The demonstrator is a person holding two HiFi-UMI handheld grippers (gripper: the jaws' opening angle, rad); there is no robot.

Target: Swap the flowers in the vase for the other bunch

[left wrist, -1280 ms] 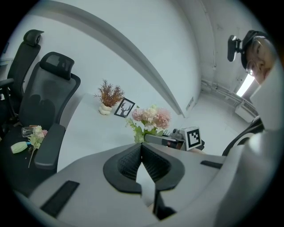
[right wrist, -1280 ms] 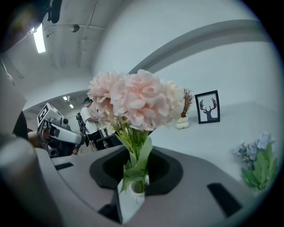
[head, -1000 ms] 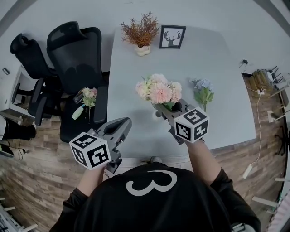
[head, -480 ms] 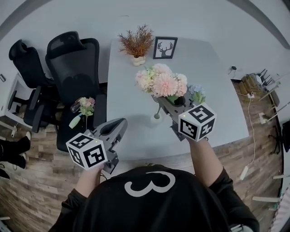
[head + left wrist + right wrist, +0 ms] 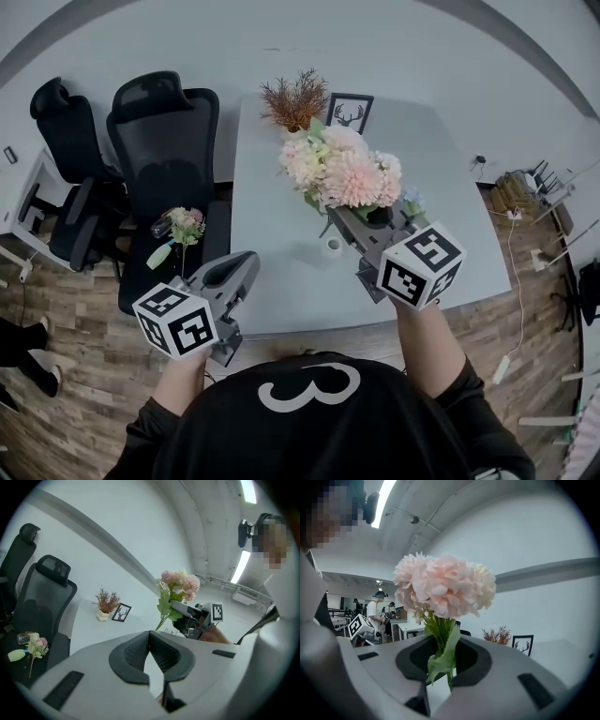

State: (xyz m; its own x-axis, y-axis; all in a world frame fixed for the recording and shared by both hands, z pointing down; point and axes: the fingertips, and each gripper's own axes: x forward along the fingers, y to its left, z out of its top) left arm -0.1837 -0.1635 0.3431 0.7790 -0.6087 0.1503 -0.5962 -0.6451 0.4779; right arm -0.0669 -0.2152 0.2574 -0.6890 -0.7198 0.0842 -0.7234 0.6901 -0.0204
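Note:
My right gripper (image 5: 339, 218) is shut on the green stems of the pink flower bunch (image 5: 342, 173), which it holds up above the table; in the right gripper view the blooms (image 5: 443, 585) stand upright over the jaws. Below them a small white vase (image 5: 331, 246) stands on the pale table (image 5: 272, 253), with nothing showing in its mouth. A blue-flowered bunch (image 5: 411, 198) lies on the table to the right, mostly hidden by the pink blooms. My left gripper (image 5: 246, 269) hovers by the table's near-left edge, shut, with nothing between its pads (image 5: 140, 651).
A black office chair (image 5: 164, 141) stands left of the table, with a small pink bunch (image 5: 185, 223) on its seat. At the table's far end stand a dried plant in a pot (image 5: 295, 98) and a framed deer picture (image 5: 349, 112). A second chair (image 5: 66, 122) is further left.
My right gripper has risen with the pink bunch, whose stems have come up clear of the vase. My left gripper has risen slightly and stayed shut.

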